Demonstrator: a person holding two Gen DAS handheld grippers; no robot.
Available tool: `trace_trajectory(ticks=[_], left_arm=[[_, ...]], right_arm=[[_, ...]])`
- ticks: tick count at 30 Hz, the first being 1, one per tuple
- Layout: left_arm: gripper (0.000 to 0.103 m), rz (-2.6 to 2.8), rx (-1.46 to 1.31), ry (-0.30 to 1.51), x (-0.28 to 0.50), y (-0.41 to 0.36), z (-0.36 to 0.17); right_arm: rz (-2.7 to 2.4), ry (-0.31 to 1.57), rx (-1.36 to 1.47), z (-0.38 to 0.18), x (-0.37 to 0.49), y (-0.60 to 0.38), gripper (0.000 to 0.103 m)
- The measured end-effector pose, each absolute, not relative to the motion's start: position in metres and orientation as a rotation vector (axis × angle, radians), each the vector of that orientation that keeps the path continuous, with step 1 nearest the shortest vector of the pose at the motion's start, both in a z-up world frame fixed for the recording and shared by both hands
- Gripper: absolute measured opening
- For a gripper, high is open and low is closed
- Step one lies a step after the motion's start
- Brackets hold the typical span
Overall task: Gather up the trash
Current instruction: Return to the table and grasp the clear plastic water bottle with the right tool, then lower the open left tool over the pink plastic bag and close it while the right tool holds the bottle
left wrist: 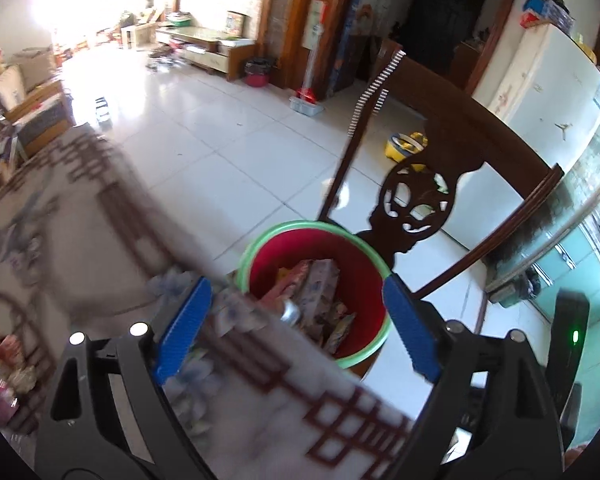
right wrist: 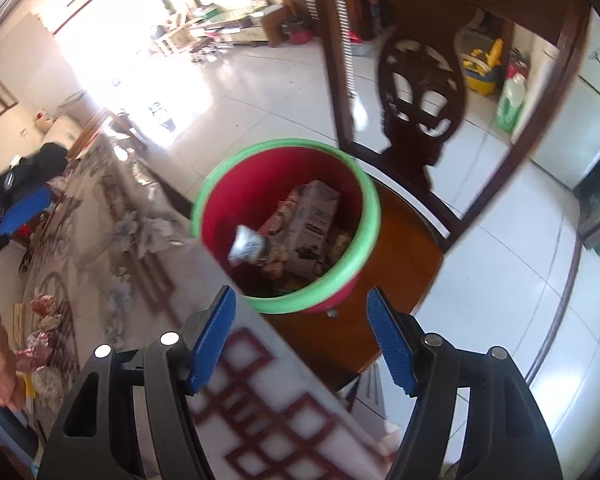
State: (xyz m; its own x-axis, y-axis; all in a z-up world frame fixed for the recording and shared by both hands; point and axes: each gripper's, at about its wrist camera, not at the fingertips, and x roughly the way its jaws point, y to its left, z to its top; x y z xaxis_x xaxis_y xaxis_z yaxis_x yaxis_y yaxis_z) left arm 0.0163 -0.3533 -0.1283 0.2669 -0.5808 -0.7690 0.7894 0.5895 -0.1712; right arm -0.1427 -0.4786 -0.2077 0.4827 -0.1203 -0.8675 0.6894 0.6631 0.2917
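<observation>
Red bin (right wrist: 340, 184) sitting on chair seat (right wrist: 400, 240), taking the can (right wrist: 249, 245). Right tongs (right wrist: 300, 336) and left tongs (left wrist: 296, 328) both spread, empty. Next: wrappers (right wrist: 40, 336) at 9 o'clock on desk (right wrist: 260, 420).

A round red plastic bin with a green rim (right wrist: 370, 208) stands upright on a wooden chair seat, just beside the table edge. Inside lie a grey printed carton (right wrist: 314, 224), a silver crumpled can (right wrist: 248, 245) and colourful wrappers (left wrist: 342, 326).
</observation>
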Motion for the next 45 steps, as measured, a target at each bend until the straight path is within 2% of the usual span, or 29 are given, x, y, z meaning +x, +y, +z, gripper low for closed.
trace_trajectory(ticks=[13, 22, 27, 33, 39, 41, 45], left_arm=[[0.085, -0.399, 0.051, 1.010, 0.050, -0.134, -0.134], [0.085, -0.004, -0.153, 1.021, 0.049, 0.023, -0.135], [0.085, 0.057, -0.202, 1.028, 0.042, 0.073, -0.139], [0.085, 0.077, -0.236, 1.018, 0.049, 0.113, -0.148], [0.085, 0.071, -0.293, 0.983, 0.065, 0.151, -0.151], [0.085, 0.063, -0.292, 0.977, 0.070, 0.157, -0.153], [0.085, 0.011, -0.280, 0.971, 0.079, 0.156, -0.156]], right_arm=[[-0.195, 0.998, 0.533, -0.189, -0.043, -0.385, 0.066], [0.197, 1.085, 0.277, -0.177, 0.040, -0.241, 0.066], [0.432, 1.130, 0.056, -0.176, 0.092, -0.131, 0.066], [0.553, 1.250, -0.205, -0.203, 0.142, -0.031, 0.066], [0.576, 1.370, -0.323, -0.236, 0.158, 0.011, 0.066], [0.586, 1.372, -0.351, -0.239, 0.152, 0.016, 0.060], [0.583, 1.378, -0.326, -0.237, 0.119, 0.001, 0.058]])
